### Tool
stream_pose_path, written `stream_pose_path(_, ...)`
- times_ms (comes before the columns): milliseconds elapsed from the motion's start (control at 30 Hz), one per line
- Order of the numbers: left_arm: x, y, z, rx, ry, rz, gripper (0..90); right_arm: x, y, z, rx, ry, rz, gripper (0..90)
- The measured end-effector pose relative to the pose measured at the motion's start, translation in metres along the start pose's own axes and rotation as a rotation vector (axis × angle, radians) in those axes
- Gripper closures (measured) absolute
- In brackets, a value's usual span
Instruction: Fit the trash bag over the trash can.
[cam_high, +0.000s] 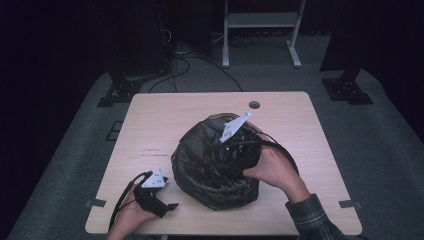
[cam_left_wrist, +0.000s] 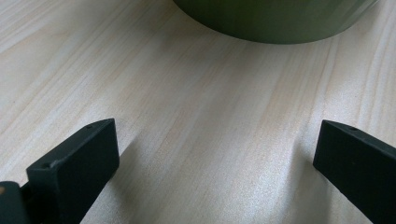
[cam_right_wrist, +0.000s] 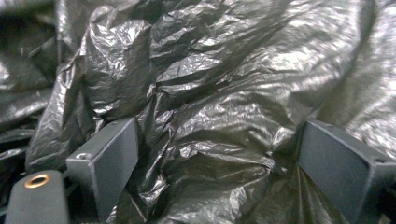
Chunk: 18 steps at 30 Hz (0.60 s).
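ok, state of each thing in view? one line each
black plastic bag: crumpled, draped over a round green container, on the table
green container: on the table, its lower wall showing
left gripper: open, nothing between the jaws, low over bare table beside the bag
right gripper: open, jaws pressed into the bag's folds, not closed on them

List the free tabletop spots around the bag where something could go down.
Bare table runs along the far edge and the whole left side of the black bag. The right strip past the bag is narrower. The near edge is crowded: left tool near-left, right tool buried in the bag.
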<state>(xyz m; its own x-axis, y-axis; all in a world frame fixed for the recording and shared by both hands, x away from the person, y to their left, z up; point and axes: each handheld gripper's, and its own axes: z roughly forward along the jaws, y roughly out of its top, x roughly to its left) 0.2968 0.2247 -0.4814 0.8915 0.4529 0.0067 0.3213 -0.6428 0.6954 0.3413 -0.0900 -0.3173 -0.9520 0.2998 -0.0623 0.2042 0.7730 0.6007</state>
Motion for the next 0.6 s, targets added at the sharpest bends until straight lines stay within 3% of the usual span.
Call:
stream_pose_path(67,0.0,0.0,0.0,-0.003,0.0,0.001,0.0,0.0,0.002,0.002,0.025,0.007,-0.005,11.1)
stream_pose_path(267,0.0,0.0,0.001,-0.015,-0.003,0.005,0.0,0.0,0.011,0.014,0.224,0.045,0.007,11.1)
stream_pose_path(367,0.0,-0.001,0.002,-0.023,-0.002,0.004,0.0,-0.001,0.012,0.017,0.275,0.055,0.005,11.1)
stream_pose_path(467,0.0,-0.001,0.002,-0.023,-0.002,0.004,0.0,-0.001,0.013,0.018,0.281,0.054,0.005,11.1)
stream_pose_path(600,0.0,-0.001,0.002,-0.022,-0.001,0.005,0.0,0.0,0.013,0.009,0.212,0.036,0.006,11.3)
